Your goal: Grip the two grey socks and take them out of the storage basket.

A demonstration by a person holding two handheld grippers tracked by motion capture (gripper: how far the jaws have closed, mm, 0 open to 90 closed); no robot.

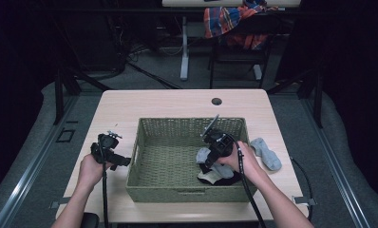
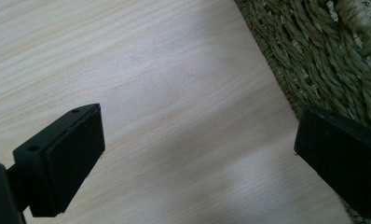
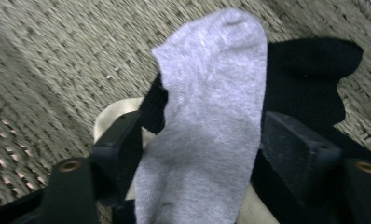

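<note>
High view: the right gripper (image 1: 214, 153) is down in the basket (image 1: 144, 137) at its four o'clock corner, its jaws either side of a grey sock (image 3: 211, 116) lying on a black sock (image 3: 309, 79) and a cream sock (image 1: 208, 177); whether they pinch it I cannot tell. A second grey sock (image 1: 267, 153) waits on the table (image 1: 177, 102) at three o'clock. The left gripper (image 2: 197, 154) idles with its jaws apart at nine o'clock.
</note>
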